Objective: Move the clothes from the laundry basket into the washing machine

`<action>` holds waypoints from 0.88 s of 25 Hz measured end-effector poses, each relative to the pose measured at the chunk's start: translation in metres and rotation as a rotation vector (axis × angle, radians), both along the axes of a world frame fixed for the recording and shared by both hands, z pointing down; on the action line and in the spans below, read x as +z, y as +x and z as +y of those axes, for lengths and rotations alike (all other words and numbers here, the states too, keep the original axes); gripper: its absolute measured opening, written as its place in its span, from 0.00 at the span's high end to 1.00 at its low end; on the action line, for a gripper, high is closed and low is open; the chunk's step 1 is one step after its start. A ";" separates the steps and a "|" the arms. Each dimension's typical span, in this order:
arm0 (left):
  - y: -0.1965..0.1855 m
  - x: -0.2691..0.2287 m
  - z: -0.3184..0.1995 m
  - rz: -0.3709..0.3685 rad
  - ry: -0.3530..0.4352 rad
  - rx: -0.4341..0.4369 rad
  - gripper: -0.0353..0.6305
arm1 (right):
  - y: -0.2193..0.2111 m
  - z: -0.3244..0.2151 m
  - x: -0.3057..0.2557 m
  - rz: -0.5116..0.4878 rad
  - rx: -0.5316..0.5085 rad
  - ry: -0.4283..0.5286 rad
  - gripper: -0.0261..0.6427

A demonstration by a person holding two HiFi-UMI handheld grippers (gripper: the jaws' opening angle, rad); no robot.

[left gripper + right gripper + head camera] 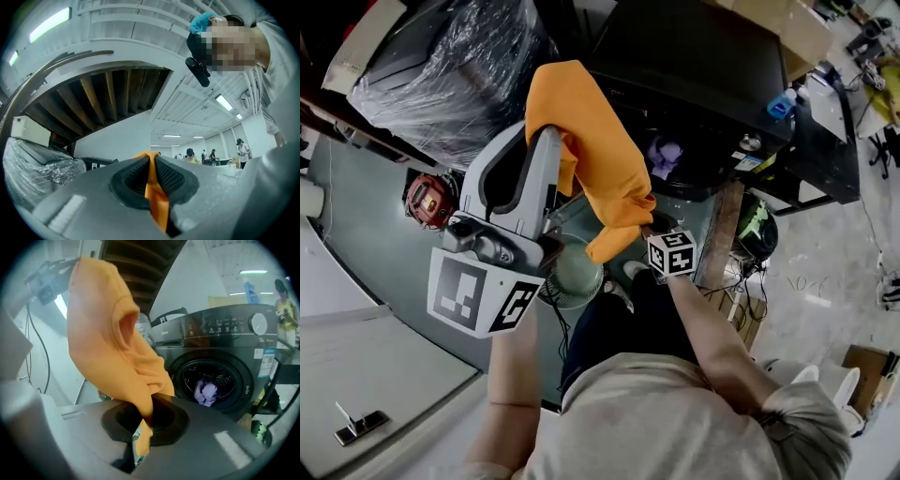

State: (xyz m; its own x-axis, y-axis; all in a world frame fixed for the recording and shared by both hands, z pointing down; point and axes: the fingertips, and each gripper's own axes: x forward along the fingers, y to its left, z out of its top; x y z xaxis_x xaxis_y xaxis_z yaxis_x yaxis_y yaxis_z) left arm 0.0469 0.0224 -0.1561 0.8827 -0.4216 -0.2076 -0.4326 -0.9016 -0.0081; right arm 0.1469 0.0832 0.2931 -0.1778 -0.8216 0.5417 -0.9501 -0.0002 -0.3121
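Orange cloth [591,141] is held up betw. both tools, well off the floor & in front of the washer [225,329]. The L gripper [151,161] is clamped on the upper edge, w/ a thin fold pinched betw. its ribbed pads. The R gripper [145,417] is closed tight on the lower end, w/ fabric bunched in its throat. The door is seen open, and a lilac item [206,392] already lies in the drum [220,373]. No basket can be made out in any view.

Step in hand, as judged: the cloth is to be carried to the drum & fed in.

- The lower end should be led thru the opening first by the R gripper.
- The L gripper should be held high meanwhile, so no tail is dragged on the floor or snagged on the door rim.
- The R grip should be let go only once well inside the drum; the L end is then brought in & dropped.
- Before withdrawal, the rim should be checked so no fabric is left hanging over the seal.
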 end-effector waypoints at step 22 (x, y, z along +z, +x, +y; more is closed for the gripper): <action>0.075 0.205 0.003 -0.374 -0.196 0.144 0.90 | 0.106 0.001 -0.116 -0.073 0.289 0.154 0.90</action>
